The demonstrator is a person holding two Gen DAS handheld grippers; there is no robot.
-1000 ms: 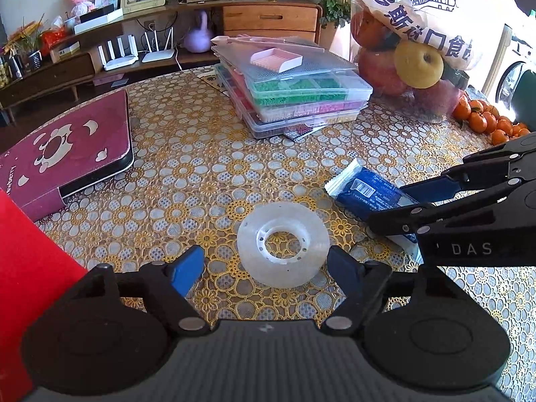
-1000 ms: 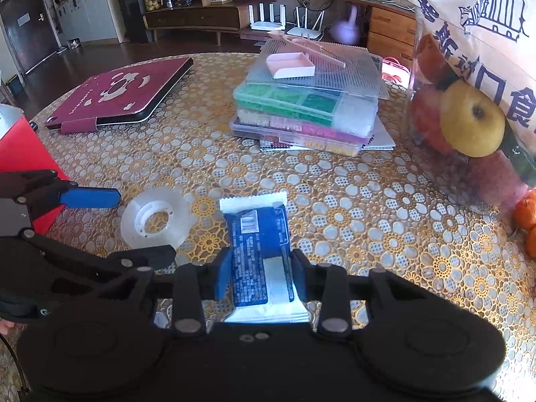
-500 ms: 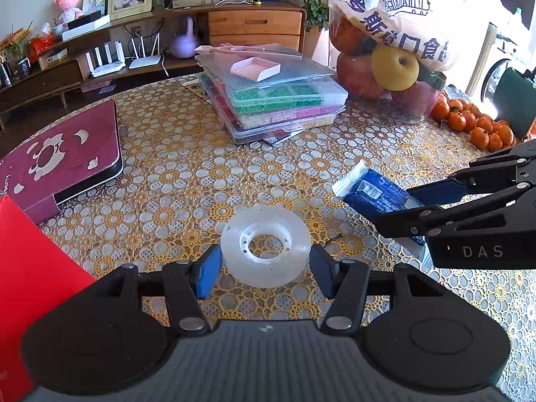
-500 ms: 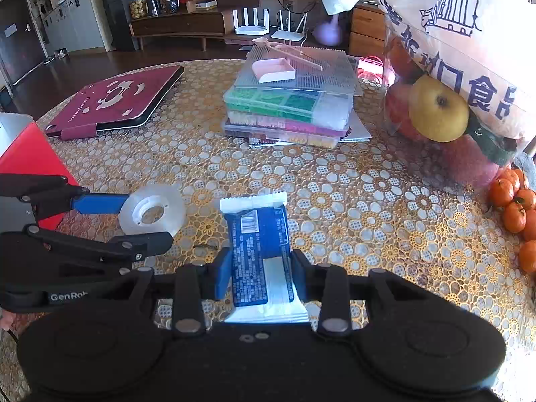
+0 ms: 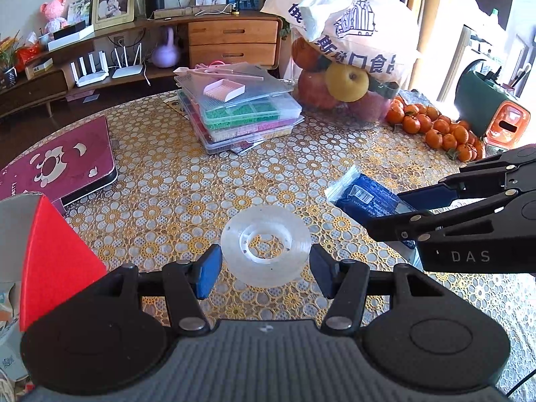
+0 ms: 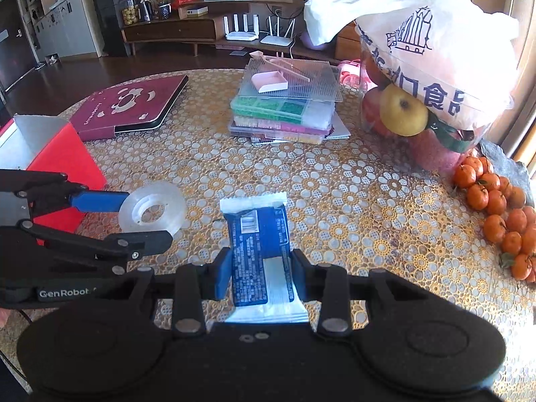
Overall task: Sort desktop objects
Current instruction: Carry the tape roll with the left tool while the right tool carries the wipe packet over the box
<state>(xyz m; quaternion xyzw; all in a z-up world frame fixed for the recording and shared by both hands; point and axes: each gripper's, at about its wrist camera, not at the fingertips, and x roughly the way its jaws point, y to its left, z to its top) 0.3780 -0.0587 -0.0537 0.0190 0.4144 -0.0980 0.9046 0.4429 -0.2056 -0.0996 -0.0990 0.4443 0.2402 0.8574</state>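
My left gripper (image 5: pixel 264 269) is level and low over the tablecloth (image 5: pixel 174 181), fingers pinching the clear tape roll (image 5: pixel 265 243) by its rim. My right gripper (image 6: pixel 261 273) is clamped on the blue snack packet (image 6: pixel 258 251), just right of the roll. Red box (image 6: pixel 63 171) sits left of the roll.

Likely home living room, framed photos (image 5: pixel 111 6), routers (image 5: pixel 88 72)
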